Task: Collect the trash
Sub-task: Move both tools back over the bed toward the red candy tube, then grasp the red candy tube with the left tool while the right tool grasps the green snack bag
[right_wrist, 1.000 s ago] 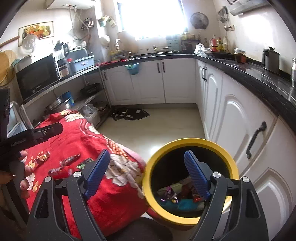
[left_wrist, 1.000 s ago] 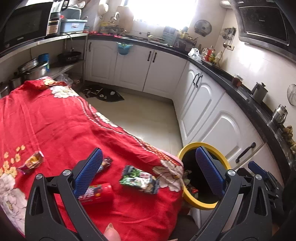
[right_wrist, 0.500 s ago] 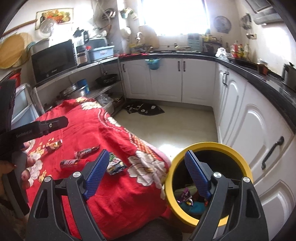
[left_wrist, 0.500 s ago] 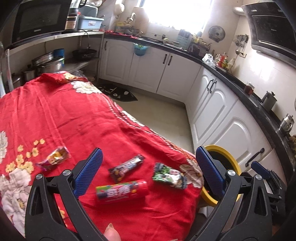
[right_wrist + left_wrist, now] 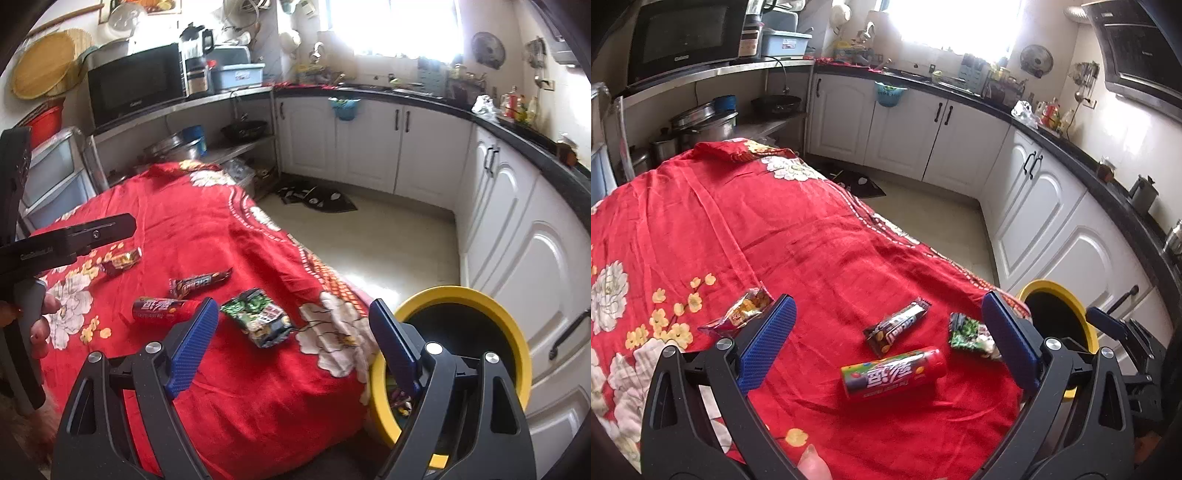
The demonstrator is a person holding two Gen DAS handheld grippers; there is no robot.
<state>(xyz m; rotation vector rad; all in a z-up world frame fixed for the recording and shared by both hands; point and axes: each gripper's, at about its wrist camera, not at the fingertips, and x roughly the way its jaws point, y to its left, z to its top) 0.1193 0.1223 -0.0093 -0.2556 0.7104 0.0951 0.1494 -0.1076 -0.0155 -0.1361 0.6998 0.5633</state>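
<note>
Several wrappers lie on the red flowered tablecloth [image 5: 738, 229]: a red candy tube [image 5: 892, 373] [image 5: 164, 308], a dark chocolate bar wrapper [image 5: 897, 325] [image 5: 201, 282], a green snack packet [image 5: 969, 334] [image 5: 258, 321] and an orange-red wrapper [image 5: 742, 312] [image 5: 120, 260]. My left gripper [image 5: 886, 343] hangs open over the tube and bar, nothing between its fingers. My right gripper [image 5: 291, 343] is open too, above the table's near corner beside the green packet. A yellow-rimmed bin [image 5: 491, 321] [image 5: 1067, 314] with trash inside stands on the floor at the table's right corner.
White cabinets [image 5: 1052, 229] with a dark counter line the back and right walls. A shelf with a microwave [image 5: 136, 83] and pots stands behind the table. A dark mat [image 5: 317, 197] lies on the tiled floor. A hand [image 5: 38, 321] holds the left gripper at the left edge.
Both views have swung left, from the bin toward the table. The wrappers now sit between the left gripper's fingers in view; the bin has slid to the right edge. Both grippers stayed open.
</note>
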